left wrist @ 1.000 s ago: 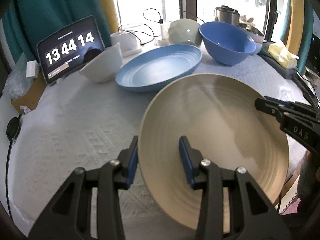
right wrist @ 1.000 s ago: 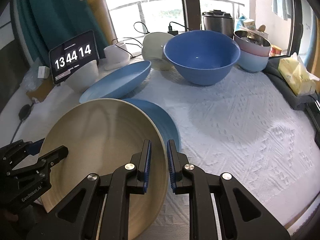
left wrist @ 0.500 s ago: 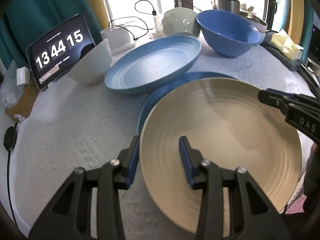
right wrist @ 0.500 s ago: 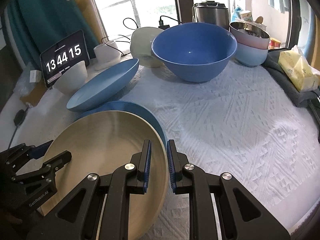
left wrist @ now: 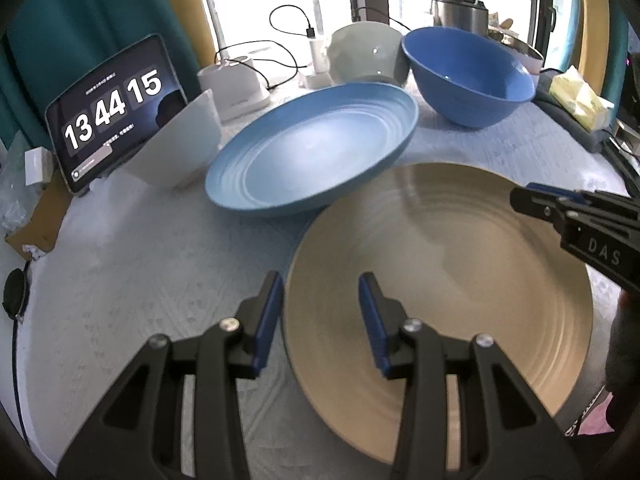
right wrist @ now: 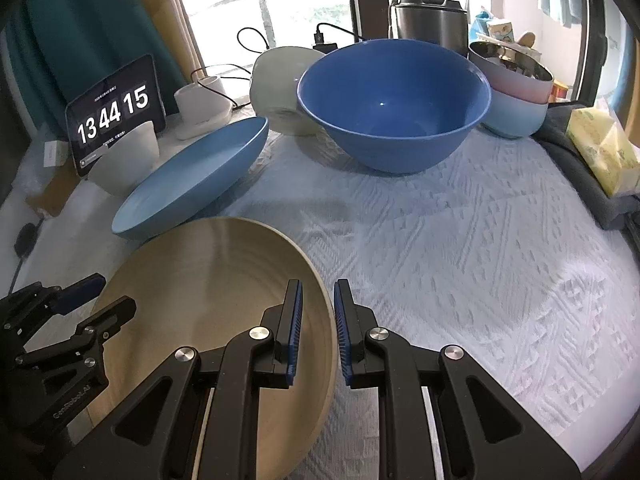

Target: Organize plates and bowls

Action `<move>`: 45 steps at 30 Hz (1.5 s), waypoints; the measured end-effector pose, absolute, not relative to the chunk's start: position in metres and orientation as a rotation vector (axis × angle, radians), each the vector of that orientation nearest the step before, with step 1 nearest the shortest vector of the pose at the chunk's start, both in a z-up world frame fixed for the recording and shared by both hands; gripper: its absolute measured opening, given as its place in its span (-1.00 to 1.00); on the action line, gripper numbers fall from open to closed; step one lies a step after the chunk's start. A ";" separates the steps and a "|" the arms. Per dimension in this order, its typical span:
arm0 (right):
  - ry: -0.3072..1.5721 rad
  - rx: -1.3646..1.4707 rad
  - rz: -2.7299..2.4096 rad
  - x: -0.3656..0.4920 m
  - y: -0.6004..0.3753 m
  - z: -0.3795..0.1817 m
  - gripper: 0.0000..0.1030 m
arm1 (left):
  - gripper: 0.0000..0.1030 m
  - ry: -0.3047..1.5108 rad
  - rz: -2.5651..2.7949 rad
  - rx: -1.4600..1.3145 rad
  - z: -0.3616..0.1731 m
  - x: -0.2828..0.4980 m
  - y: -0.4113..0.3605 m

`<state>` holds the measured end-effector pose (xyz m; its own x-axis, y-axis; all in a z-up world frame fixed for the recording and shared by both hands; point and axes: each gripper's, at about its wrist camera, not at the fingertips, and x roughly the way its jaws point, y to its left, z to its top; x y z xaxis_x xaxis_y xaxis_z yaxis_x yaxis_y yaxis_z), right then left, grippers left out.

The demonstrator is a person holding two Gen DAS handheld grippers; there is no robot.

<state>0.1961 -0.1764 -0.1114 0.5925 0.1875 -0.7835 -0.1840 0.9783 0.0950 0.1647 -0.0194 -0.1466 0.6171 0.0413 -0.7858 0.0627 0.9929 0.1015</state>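
A large beige ribbed plate (left wrist: 460,280) (right wrist: 192,304) is held low over the white tablecloth (right wrist: 460,248) by both grippers. My left gripper (left wrist: 320,312) is shut on its left rim, one pad outside and one inside; it also shows in the right wrist view as the left gripper (right wrist: 100,292). My right gripper (right wrist: 318,320) is shut on the plate's right rim, and its tips show as the right gripper (left wrist: 532,200). Whether the plate rests on anything beneath is hidden. Behind it a blue plate (left wrist: 312,152) (right wrist: 192,180) leans tilted on a white bowl (left wrist: 180,148).
At the back stand a big blue bowl (right wrist: 392,104), a grey-green bowl (right wrist: 280,88) and a stack of pink and light blue bowls (right wrist: 516,100). A tablet clock (left wrist: 112,108) is at the left, a tissue pack (right wrist: 604,148) at the right edge.
Both grippers carried the beige plate forward and lower. The flat blue plate seen behind and under it earlier is now covered by it.
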 end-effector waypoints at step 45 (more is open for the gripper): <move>0.736 -0.110 0.201 0.149 -0.121 -0.058 -0.48 | -0.18 0.684 0.041 -0.101 -0.092 0.111 0.060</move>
<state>0.1495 -0.1210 -0.0581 0.7230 0.1434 -0.6758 -0.2205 0.9750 -0.0290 0.1111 0.0597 -0.0917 0.7746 0.0042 -0.6324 -0.0705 0.9943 -0.0797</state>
